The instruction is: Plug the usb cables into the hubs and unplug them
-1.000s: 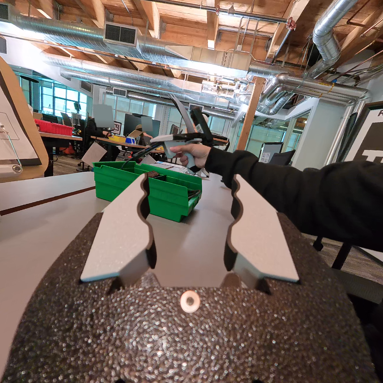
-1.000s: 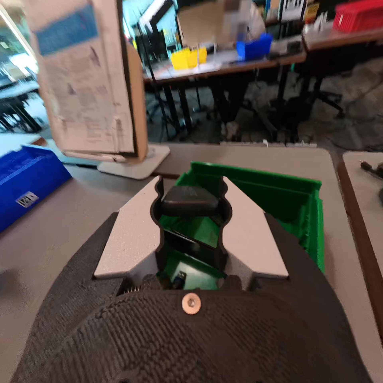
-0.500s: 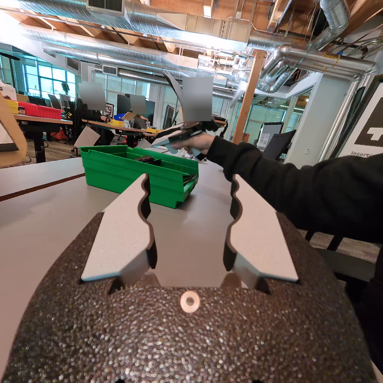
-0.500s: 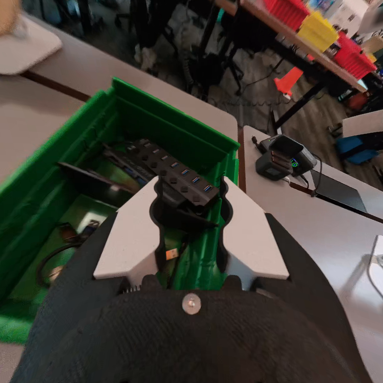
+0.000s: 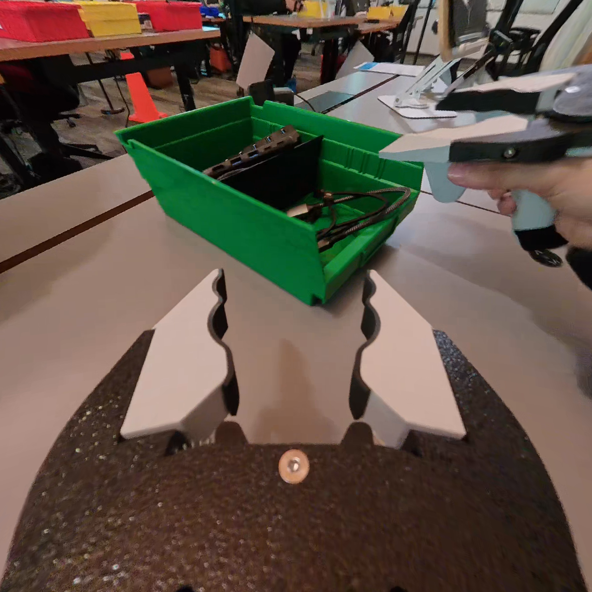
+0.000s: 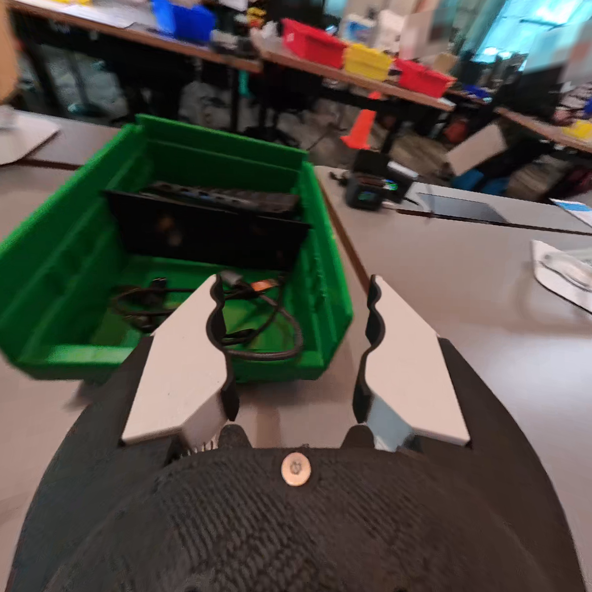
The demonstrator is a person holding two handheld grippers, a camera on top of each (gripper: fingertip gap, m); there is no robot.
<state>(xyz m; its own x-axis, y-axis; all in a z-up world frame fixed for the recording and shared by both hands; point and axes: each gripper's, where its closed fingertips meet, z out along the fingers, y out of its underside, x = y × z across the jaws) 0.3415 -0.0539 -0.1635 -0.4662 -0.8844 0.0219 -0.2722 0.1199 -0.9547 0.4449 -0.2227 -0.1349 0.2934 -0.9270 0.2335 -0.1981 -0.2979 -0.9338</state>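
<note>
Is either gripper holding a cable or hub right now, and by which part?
Nothing is held. The left gripper and right gripper are both open and empty; the cables and hub lie in the green bin.

No text, brand or no. was legible in either view. A printed sheet (image 6: 563,275) lay on the table at right, its print too blurred to read. A white paper w/ a blue band (image 5: 389,68) lay on the far table, its marks too small to tell. A small black device (image 6: 365,196) beyond the bin had a lit screen, w/ its content unreadable.
</note>
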